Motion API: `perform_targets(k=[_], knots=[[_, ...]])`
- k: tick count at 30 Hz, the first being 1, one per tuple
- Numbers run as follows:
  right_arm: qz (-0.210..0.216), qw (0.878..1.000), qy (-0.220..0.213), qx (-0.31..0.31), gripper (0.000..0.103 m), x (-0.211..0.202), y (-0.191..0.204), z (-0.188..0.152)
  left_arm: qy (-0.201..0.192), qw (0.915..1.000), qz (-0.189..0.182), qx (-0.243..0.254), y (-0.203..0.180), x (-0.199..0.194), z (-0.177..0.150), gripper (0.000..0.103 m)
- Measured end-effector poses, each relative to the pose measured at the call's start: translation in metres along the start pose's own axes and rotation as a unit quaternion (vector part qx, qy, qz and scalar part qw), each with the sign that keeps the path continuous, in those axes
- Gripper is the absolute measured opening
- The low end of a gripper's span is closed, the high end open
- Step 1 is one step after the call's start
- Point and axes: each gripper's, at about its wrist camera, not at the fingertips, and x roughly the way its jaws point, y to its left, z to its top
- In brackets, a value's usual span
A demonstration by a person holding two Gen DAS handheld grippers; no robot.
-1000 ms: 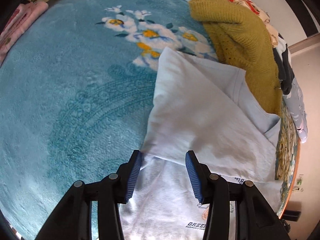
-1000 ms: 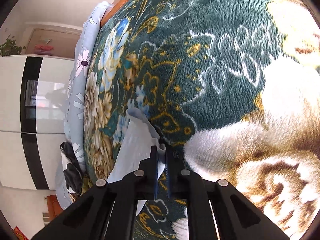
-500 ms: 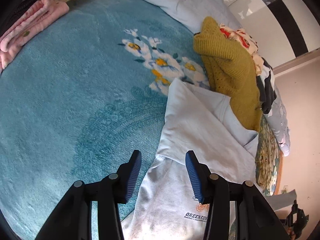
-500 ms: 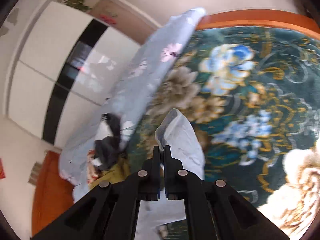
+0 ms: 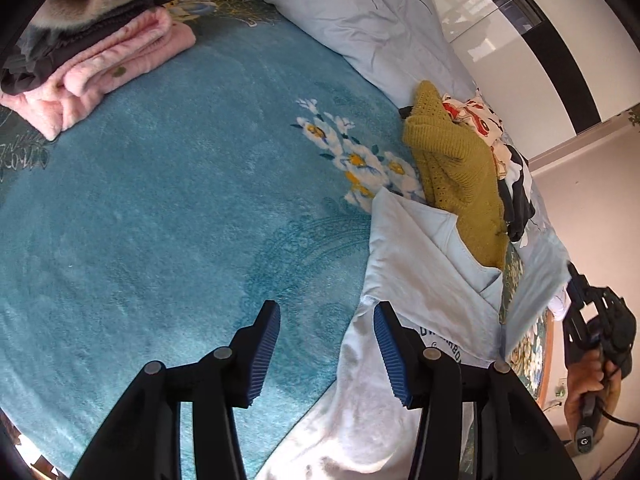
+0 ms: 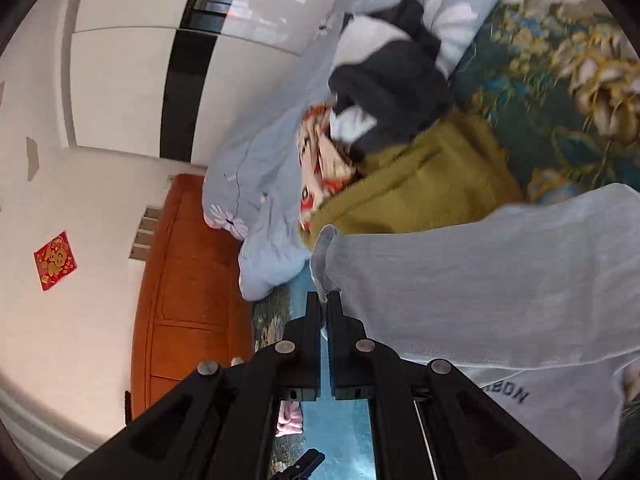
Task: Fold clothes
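The bed (image 5: 160, 208), under a plush teal blanket with a white flower print, carries everything here, and its soft pile will give beneath anything pressed on it, so pinching cloth against it takes a firm downward nip. On its right side lies the pale blue T-shirt (image 5: 416, 280), the garment being folded: thin knit cotton, light and limp, with no stiffness to hold a crease, so it will sag and trail from whatever point lifts it. One flap is already turned over the body, and dark printed lettering shows near the lower hem. Just beyond it, touching its far edge, sits a heap of unfolded clothes led by a mustard knit sweater (image 5: 456, 168), bulkier and springier than the shirt; at the bed's far left corner a folded pink garment (image 5: 104, 68) rests well apart. The right claw (image 6: 324, 300) is shut on an edge of the shirt, probably a sleeve or side hem, though blur makes the exact part hard to tell, and the fabric stretches away from it in a lifted sheet. The left claw (image 5: 326, 344) hangs above the blanket beside the shirt's left edge, jaws opening, nothing between them. A good hold, I judge, is a doubled hem or seam at a corner, where the cloth is thickest and least likely to slip from the ribbed pads.
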Motion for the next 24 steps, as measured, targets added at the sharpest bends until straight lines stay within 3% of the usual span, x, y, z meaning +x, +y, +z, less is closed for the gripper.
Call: perform_targets(k=[6,12,15,17,18,19,21,24], knots=[[-0.076,0.991,0.1,-0.036,0.002,0.105,-0.009,-0.068,0.011,0.9997,-0.001,-0.02,0.034,0.002,-0.013,0.053],[-0.153,0.969,0.153,-0.114,0.004,0.155,-0.016,-0.124,0.025,0.9987,0.003,-0.043,0.059,0.004,-0.024,0.053],[-0.159,0.964,0.174,-0.125,0.006,0.161,-0.015,-0.135,0.036,0.9981,-0.003,-0.05,0.063,0.006,-0.031,0.053],[-0.169,0.957,0.194,-0.138,0.015,0.166,-0.009,-0.14,0.043,0.9977,-0.005,-0.052,0.063,0.008,-0.038,0.053],[-0.169,0.954,0.201,-0.142,0.025,0.166,-0.006,-0.142,0.047,0.9975,-0.007,-0.053,0.062,0.009,-0.041,0.053],[-0.16,0.955,0.205,-0.142,0.035,0.161,-0.002,-0.142,0.051,0.9973,-0.01,-0.052,0.06,0.01,-0.044,0.053],[-0.135,0.959,0.208,-0.139,0.042,0.146,0.007,-0.139,0.059,0.9966,-0.016,-0.054,0.058,0.012,-0.051,0.053],[-0.115,0.965,0.188,-0.146,0.042,0.107,0.023,-0.12,0.07,0.9957,-0.025,-0.056,0.055,0.014,-0.06,0.053]])
